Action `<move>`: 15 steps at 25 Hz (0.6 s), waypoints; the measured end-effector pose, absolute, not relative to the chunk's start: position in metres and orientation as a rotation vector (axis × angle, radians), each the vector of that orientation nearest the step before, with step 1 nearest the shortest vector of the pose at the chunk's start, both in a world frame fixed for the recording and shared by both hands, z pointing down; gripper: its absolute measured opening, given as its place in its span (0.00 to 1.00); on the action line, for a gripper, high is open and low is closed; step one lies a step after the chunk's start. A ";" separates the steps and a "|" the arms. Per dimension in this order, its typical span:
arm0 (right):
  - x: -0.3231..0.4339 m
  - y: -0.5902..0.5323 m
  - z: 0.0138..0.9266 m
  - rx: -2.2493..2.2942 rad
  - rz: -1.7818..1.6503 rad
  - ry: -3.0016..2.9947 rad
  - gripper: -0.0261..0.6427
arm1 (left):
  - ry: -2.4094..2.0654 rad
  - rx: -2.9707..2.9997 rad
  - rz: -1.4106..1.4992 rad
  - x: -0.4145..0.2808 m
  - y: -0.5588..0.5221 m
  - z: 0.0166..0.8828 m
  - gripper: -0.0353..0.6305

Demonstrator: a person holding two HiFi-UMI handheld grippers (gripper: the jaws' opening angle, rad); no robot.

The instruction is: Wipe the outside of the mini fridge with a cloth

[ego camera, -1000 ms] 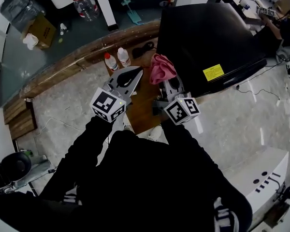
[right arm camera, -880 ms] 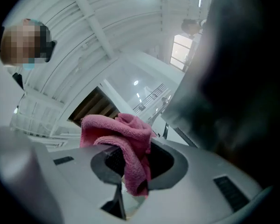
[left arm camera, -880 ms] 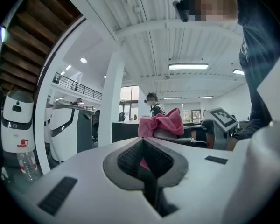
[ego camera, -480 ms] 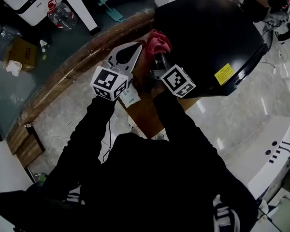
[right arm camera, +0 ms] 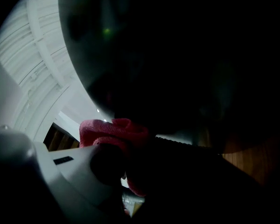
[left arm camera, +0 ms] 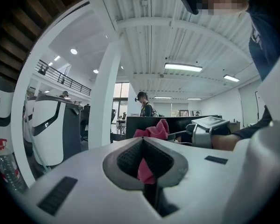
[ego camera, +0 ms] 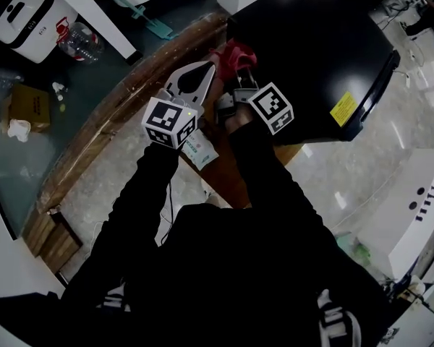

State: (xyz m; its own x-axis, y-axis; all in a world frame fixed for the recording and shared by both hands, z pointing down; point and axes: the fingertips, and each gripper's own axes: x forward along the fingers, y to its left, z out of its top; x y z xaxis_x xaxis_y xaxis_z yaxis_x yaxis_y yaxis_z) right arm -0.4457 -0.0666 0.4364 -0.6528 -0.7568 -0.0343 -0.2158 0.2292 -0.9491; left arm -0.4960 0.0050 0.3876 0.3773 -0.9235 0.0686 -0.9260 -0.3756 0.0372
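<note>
The cloth [ego camera: 235,55] now reaches the mini fridge [ego camera: 311,42].
Our right claw [ego camera: 235,72], clamped on the cloth, has moved it against the fridge's left side, so we judge wiping can begin; our left claw [ego camera: 195,74] is closed and empty.

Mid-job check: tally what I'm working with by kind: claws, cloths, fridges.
Claws: 2, left claw shut, right claw shut on the cloth
Cloths: 1, pink
Mini fridge: 1, black
Total: 4
</note>
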 end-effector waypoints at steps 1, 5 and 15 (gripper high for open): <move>-0.444 -0.067 0.437 -0.887 -1.444 1.991 0.17 | -1.702 2.556 0.055 -0.495 0.004 0.388 0.06; -0.439 -0.065 0.438 -0.873 -1.492 1.943 0.17 | -1.650 2.589 0.052 -0.486 0.004 0.389 0.06; -0.400 -0.045 0.445 -0.920 -1.484 1.862 0.17 | -1.507 2.666 0.041 -0.451 0.016 0.398 0.06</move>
State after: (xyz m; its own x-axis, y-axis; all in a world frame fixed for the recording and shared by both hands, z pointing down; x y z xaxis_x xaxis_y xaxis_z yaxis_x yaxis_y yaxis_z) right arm -0.4001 -0.0449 0.4447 -0.5938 -0.8043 -0.0215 -0.1586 0.1432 -0.9769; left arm -0.4507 0.0158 0.3981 0.5163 -0.8542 0.0617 -0.8563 -0.5136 0.0555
